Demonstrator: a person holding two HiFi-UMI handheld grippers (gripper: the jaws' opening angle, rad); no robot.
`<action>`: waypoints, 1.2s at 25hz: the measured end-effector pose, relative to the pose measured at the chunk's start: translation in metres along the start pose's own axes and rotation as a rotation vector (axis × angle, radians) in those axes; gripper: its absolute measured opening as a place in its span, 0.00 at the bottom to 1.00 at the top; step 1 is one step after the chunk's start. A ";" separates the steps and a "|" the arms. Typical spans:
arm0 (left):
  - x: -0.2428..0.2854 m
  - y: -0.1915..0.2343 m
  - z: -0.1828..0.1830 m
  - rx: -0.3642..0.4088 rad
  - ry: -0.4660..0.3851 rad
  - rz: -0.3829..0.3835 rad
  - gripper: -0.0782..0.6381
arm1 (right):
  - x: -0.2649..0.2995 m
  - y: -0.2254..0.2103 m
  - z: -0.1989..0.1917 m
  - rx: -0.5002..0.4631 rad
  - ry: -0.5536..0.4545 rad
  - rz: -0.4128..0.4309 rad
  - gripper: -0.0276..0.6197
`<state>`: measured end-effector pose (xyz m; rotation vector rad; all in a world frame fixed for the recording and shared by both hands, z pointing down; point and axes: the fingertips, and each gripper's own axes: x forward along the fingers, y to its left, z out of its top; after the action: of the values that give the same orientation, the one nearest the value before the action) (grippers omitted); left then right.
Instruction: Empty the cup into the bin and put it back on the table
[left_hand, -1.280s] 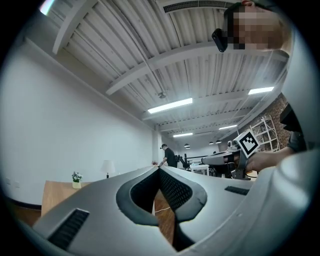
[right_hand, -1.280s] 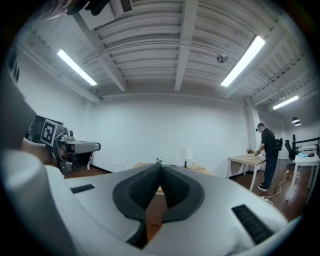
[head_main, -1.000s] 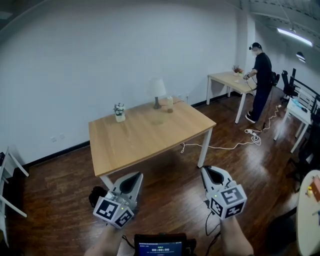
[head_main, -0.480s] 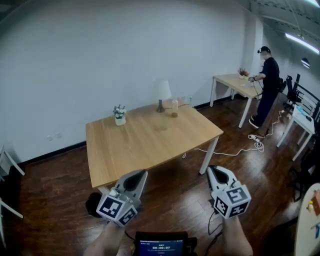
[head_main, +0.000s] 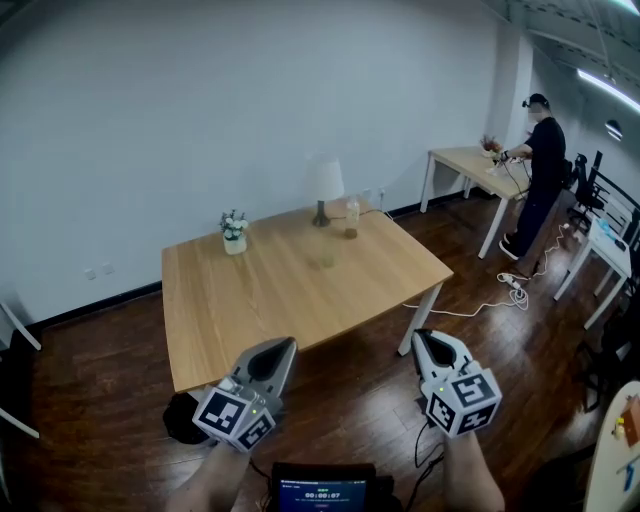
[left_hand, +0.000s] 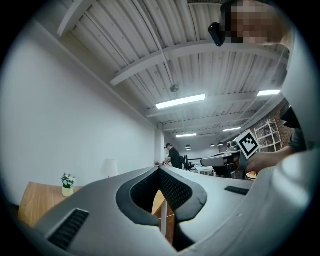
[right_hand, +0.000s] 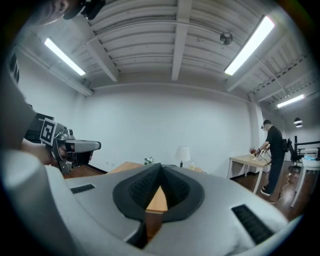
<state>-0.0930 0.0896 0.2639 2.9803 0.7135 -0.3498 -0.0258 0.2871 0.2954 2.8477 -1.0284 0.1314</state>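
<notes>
Head view puts your cup (head_main: 351, 217) at the far edge of the table (head_main: 250, 310), just right of the lamp (head_main: 323, 185). The potted plant (head_main: 233, 231) stands near the far left corner. A dark bin (head_main: 180, 420) sits on the floor by the near left corner. Your left gripper (head_main: 283, 345) and right gripper (head_main: 424, 338) hover off the near edge, jaws pressed together on nothing. A white cable (head_main: 480, 300) trails past the right leg, and a person (head_main: 543, 160) stands beyond it.

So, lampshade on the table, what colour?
White; the lampshade shows best in the head view.
</notes>
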 end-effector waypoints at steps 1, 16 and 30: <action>0.005 0.002 -0.002 0.000 0.004 0.001 0.11 | 0.005 -0.004 0.001 -0.001 0.001 0.002 0.04; 0.113 0.037 -0.031 0.025 0.023 0.134 0.11 | 0.093 -0.098 0.002 0.004 -0.004 0.143 0.04; 0.190 0.044 -0.054 0.069 0.069 0.223 0.11 | 0.159 -0.170 0.001 0.026 -0.028 0.282 0.04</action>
<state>0.1029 0.1394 0.2727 3.1087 0.3749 -0.2641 0.2049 0.3166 0.3005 2.7170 -1.4398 0.1289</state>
